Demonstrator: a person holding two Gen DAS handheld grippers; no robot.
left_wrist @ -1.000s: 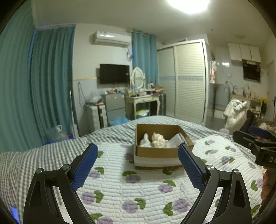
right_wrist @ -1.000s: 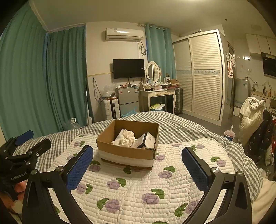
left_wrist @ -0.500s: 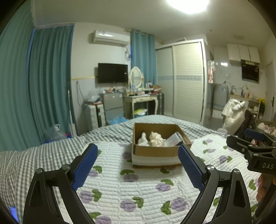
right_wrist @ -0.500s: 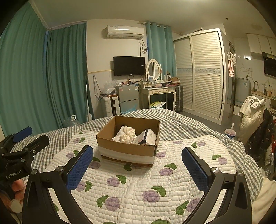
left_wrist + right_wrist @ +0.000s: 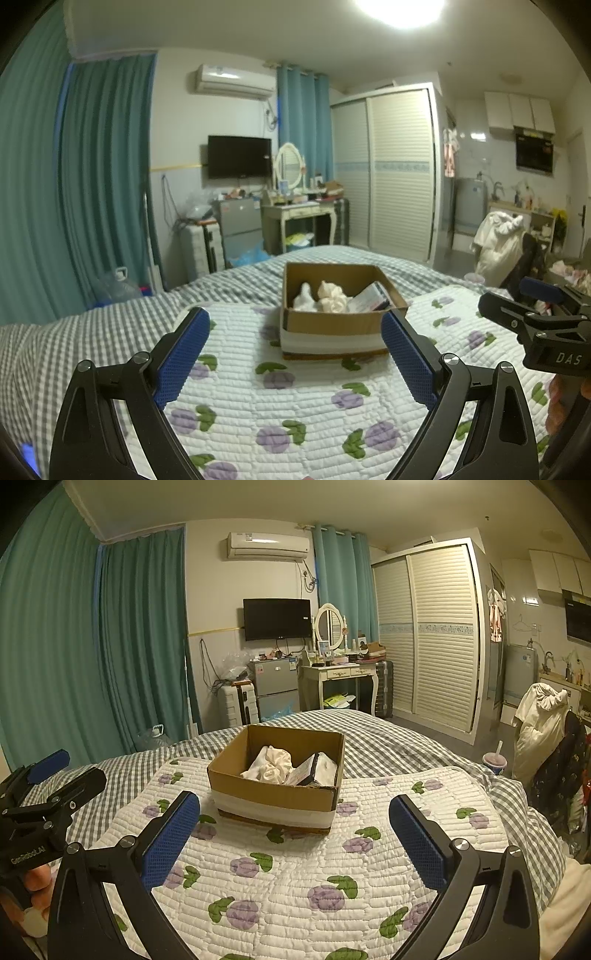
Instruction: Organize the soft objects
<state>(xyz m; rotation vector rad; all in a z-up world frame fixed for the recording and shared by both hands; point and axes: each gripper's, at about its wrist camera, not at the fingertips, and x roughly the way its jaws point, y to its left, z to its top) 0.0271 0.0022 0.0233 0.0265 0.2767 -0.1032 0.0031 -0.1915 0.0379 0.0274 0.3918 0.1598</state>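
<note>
1. A cardboard box (image 5: 275, 775) sits on a flower-print quilt (image 5: 295, 867) spread over the bed, probably so the soft things stay in one place.
2. Inside it lies a crumpled cream cloth (image 5: 271, 766), beside a white folded piece (image 5: 325, 768) with a dark edge that leans against the box's right wall. What that piece is cannot be made out.
3. The left gripper (image 5: 295, 360) hangs above the quilt on the near side of the box, jaws spread wide with nothing between them.
4. The right gripper (image 5: 295, 840) is likewise wide open and holding nothing, and faces the box.
5. No loose soft thing shows on the quilt, which fits either a finished tidy-up or things waiting to be taken out and sorted.
</note>
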